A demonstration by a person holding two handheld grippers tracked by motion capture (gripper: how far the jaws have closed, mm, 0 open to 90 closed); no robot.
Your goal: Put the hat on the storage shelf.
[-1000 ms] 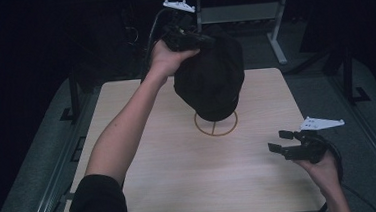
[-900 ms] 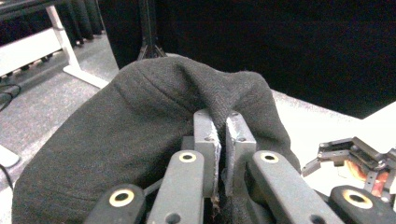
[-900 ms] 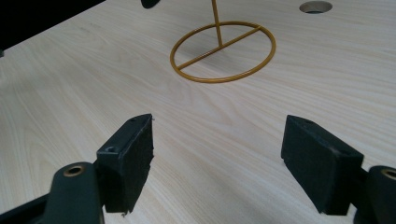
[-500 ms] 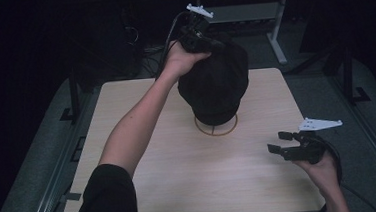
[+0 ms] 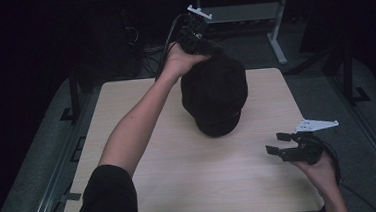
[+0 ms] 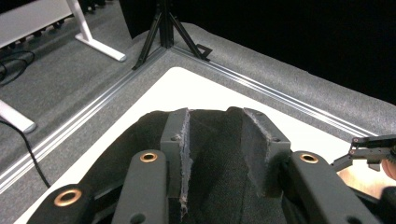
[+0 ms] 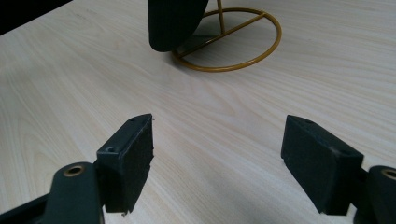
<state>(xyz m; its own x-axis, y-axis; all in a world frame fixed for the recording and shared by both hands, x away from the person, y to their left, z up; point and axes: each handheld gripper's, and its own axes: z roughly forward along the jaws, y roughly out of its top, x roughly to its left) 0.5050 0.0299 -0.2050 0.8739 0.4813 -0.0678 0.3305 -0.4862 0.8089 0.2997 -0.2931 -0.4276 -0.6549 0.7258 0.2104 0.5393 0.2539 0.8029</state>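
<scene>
High view: black hat (image 5: 215, 96) sat on its stand mid-table (image 5: 146, 189); left gripper (image 5: 199, 37) was at its far crown, apparently seating it.

Left gripper view: pads (image 6: 175, 135) had just been opening, hat fabric (image 6: 215, 154) between them, loose rather than pinched.

Right gripper view: right gripper (image 7: 217, 154) idle above bare wood, jaws wide and empty; gold stand ring (image 7: 252, 56) ahead.

Sat mid-table (image 5: 157, 198) on a wire stand (image 7: 243, 56): a cap (image 5: 215, 96). At its twelve o'clock, left gripper (image 5: 199, 37); at four o'clock, well apart, right gripper (image 5: 283, 147).
</scene>
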